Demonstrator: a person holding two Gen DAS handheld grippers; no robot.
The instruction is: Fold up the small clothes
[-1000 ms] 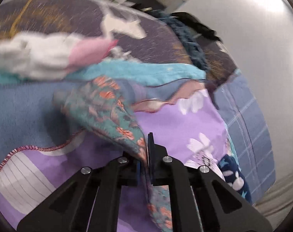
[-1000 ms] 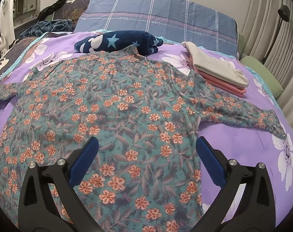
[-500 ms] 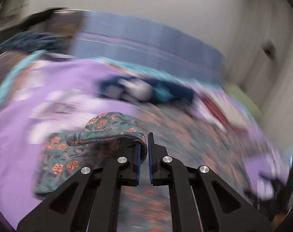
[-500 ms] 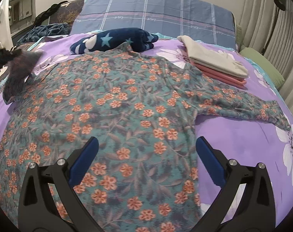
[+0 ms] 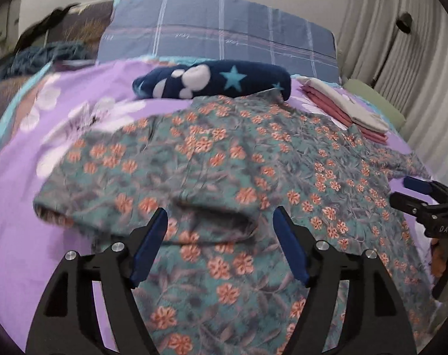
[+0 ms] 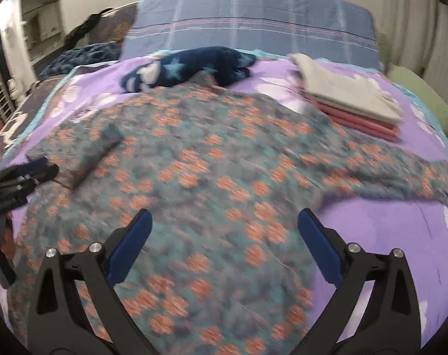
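A teal long-sleeved top with orange flowers (image 5: 241,159) lies spread on the purple bedspread (image 5: 85,97); it also shows in the right wrist view (image 6: 212,159). Its left sleeve (image 5: 153,195) is folded inward over the body. Its right sleeve (image 6: 401,174) still stretches out to the side. My left gripper (image 5: 219,245) is open and empty just above the folded sleeve. My right gripper (image 6: 224,247) is open and empty above the top's lower part. Each gripper shows at the edge of the other's view.
A navy fleece with stars (image 5: 212,80) lies at the top's collar. A folded stack of beige and pink clothes (image 6: 351,103) sits at the right. A blue plaid pillow (image 5: 218,38) lies behind. A green pillow (image 6: 422,91) and curtains are at the far right.
My left gripper carried the left sleeve inward over the top's body, then opened and let it go. My right gripper stayed open and shifted slightly; its view is now blurred.
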